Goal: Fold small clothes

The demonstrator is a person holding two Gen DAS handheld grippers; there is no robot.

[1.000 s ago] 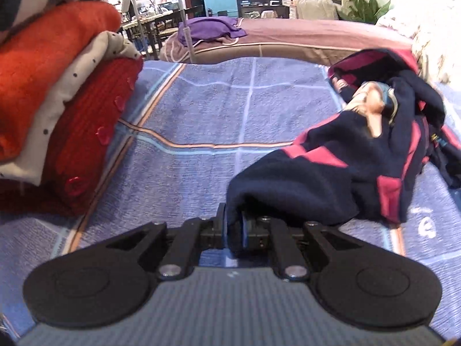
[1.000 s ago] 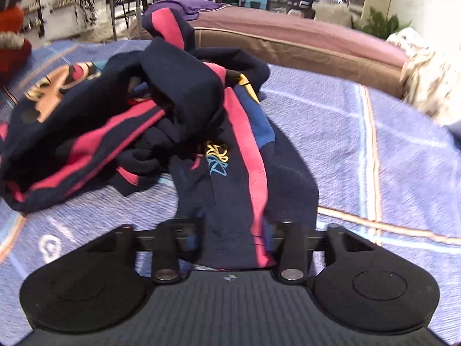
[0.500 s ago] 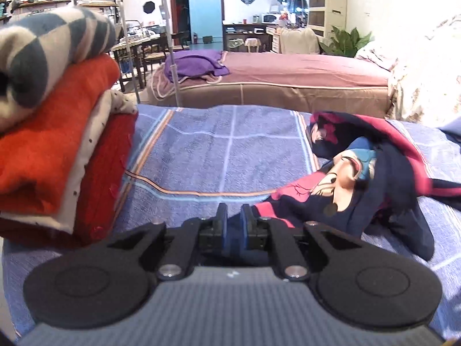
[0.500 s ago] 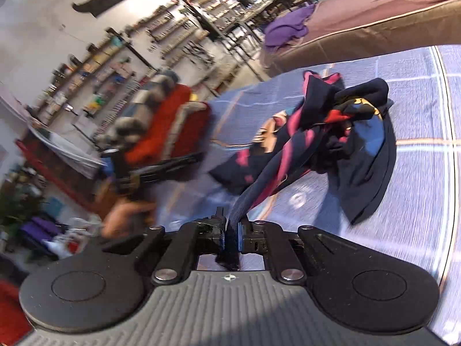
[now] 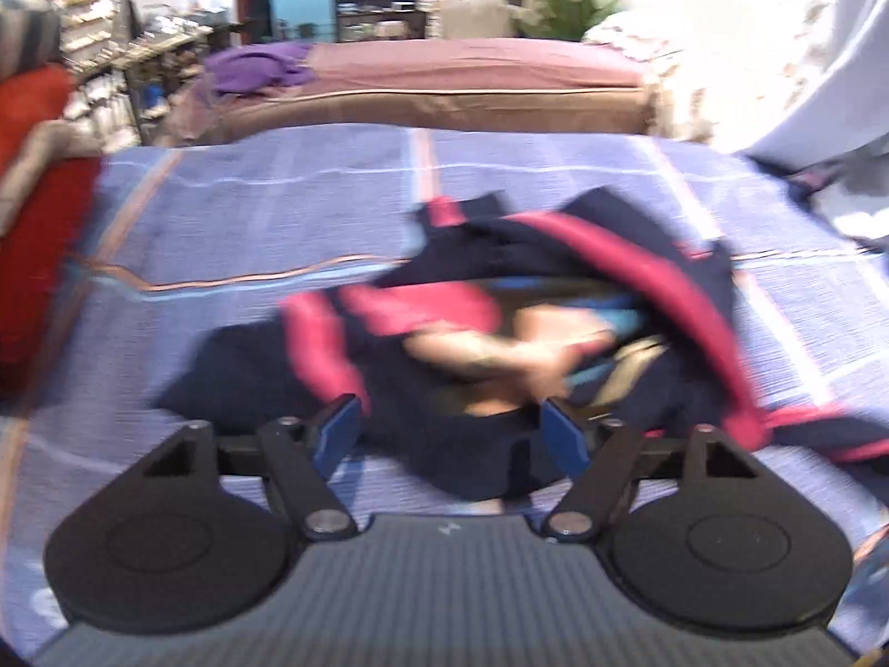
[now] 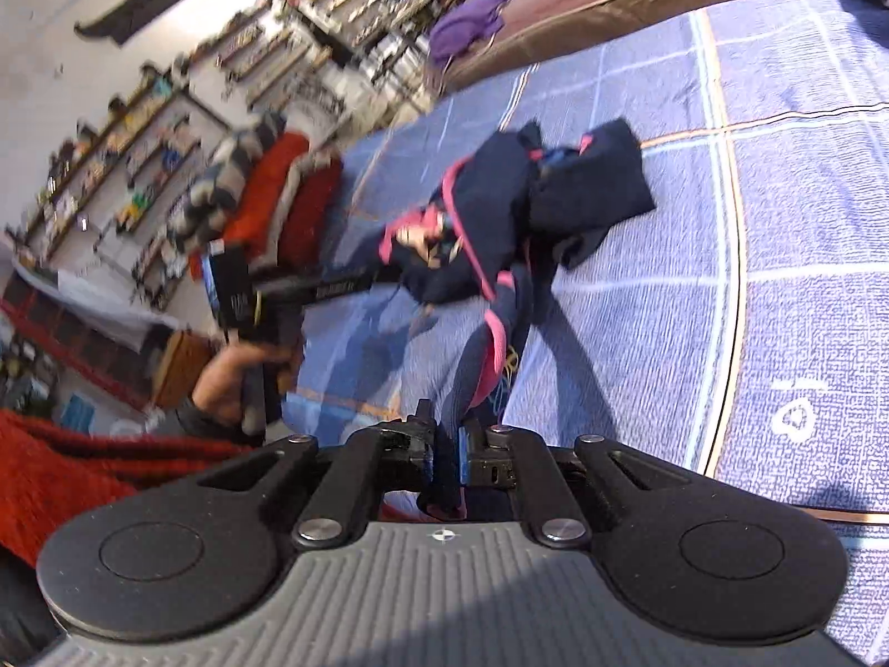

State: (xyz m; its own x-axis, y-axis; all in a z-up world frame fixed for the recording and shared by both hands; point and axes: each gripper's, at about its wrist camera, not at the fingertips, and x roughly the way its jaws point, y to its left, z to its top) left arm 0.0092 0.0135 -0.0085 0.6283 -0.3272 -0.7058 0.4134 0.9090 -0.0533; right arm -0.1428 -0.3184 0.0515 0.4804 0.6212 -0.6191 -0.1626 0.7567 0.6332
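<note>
Navy garment (image 6: 500,211) with pink stripes and a cartoon print: crumpled near the middle of the bed's blue plaid cover (image 6: 805,211), one long strip of it drawn up off the heap.

Right gripper (image 6: 446,458): pressed together, pinching that strip's end between the blue pads; strip running taut and narrow from the jaws down to the bunched body, long axis straight ahead of this tool.

Left gripper (image 5: 451,431): jaws opening, already spread wide, navy cloth lying loose between the blue pads (image 5: 336,433) but not pressed by them; heap directly ahead and just below, blurred. Seen from the right wrist, same tool (image 6: 289,289) in a hand (image 6: 233,383) at the heap's left side, nearer the bulk than the right one.

Fabric: soft knit, limp, folds collapsing on themselves, no flat panel showing. Likely need: a fresh pinch by the left on an opposite edge, so as to stretch the piece flat.

Stack of folded clothes (image 6: 266,194), red and grey-checked, towards the cover's left edge, well apart.
</note>
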